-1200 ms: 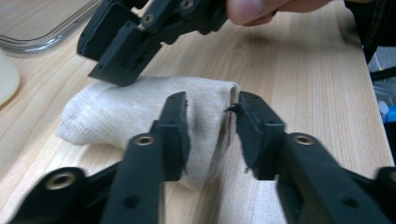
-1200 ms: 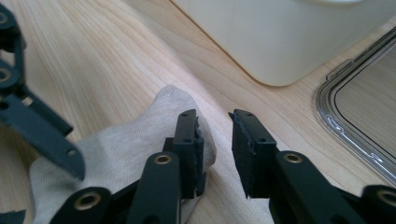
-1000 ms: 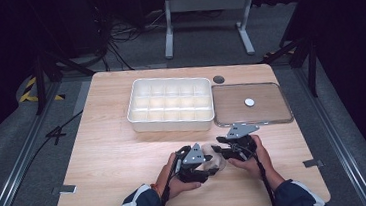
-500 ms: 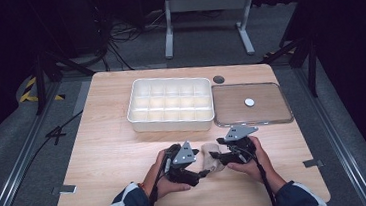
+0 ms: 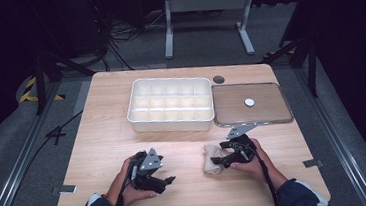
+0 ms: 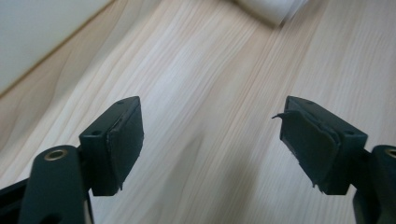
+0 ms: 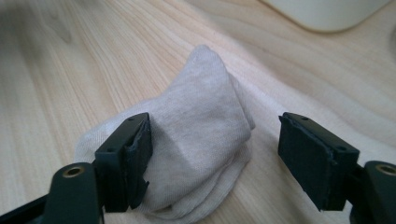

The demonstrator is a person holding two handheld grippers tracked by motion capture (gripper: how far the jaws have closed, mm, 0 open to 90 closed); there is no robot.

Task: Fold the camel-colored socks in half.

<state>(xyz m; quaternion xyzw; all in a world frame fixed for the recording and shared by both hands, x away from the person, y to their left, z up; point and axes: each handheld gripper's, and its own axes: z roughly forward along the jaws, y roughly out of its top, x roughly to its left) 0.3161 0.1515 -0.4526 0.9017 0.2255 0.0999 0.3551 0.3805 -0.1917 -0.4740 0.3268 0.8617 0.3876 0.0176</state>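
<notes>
Sock bundle on pale wooden table

One pale wooden table; one white plastic compartment tray on it, its cells in three rows of five, fifteen by count though the far ones are hard to tell apart; one shallow clear-rimmed flat tray; one small white round disc inside it; one dark round spot on the tabletop; one rolled beige cloth bundle; two black handheld two-jaw grippers, left gripper and right gripper; two hands; one grey metal stand behind the table
</notes>
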